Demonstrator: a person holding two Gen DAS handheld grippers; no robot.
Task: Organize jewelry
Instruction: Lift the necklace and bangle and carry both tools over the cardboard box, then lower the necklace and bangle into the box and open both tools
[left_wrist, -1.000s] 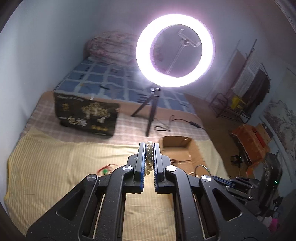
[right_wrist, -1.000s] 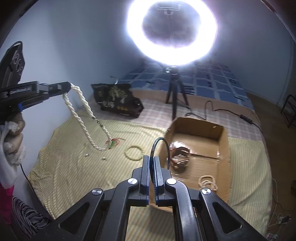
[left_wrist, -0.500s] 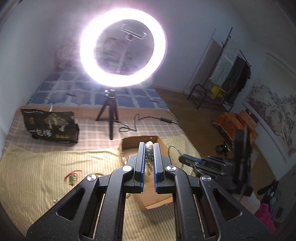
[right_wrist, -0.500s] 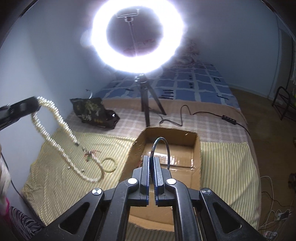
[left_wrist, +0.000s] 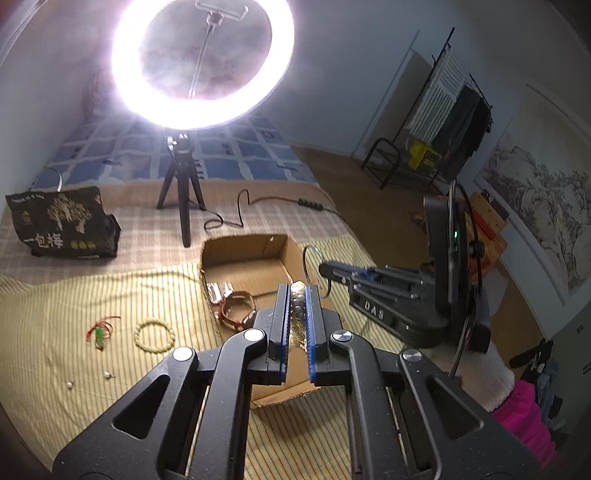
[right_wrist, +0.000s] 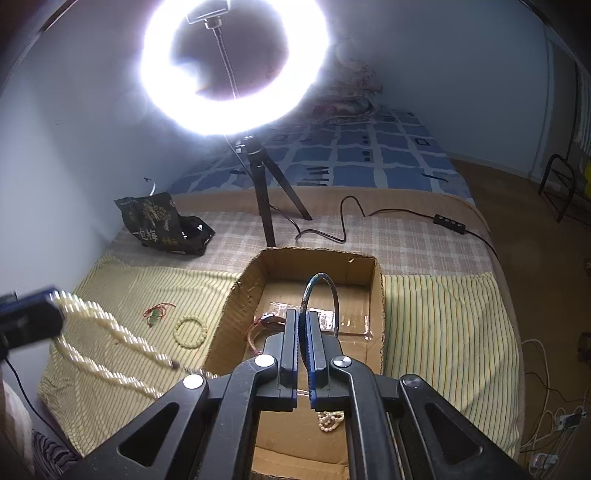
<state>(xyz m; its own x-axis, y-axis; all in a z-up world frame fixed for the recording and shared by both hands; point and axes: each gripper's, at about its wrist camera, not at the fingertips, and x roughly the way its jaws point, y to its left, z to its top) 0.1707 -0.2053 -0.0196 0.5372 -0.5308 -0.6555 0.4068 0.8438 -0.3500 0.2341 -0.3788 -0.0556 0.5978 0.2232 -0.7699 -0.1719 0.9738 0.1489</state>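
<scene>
Two pieces are in our grip at once, and both are headed for the box (right_wrist: 376, 295). Our right gripper (right_wrist: 303, 332) is clenched on the bangle (right_wrist: 320, 291), which stands on edge as a hoop rising past the fingertips, its plane in line with the fingers. Straight beneath and ahead of those tips lies the open box, so the bangle hangs over the box floor, with a bracelet (right_wrist: 264, 326) just left of the tips and a small bead string (right_wrist: 330, 419) under the gripper body, both already inside.

Our left gripper (left_wrist: 297, 310) is clamped on the pearl necklace (right_wrist: 107, 332). In the left wrist view only a few pearls show between the pads. In the right wrist view the rope droops from the left fingertips in a long double loop, slanting down toward the box's near left corner, and it is blurred. We judge most of that loop to be outside the left wall, over the striped cloth (right_wrist: 443, 332), while the tips themselves look to be above the box's near part.

So the right hand is the better placed: its piece needs only a drop. For the left, we judge the loop must clear the wall before letting go, or the tail may drape over the rim.

A bead bracelet (left_wrist: 153, 334) and a red cord charm (left_wrist: 99, 330) lie on the cloth, left of the box, well to the left of our left fingers.
</scene>
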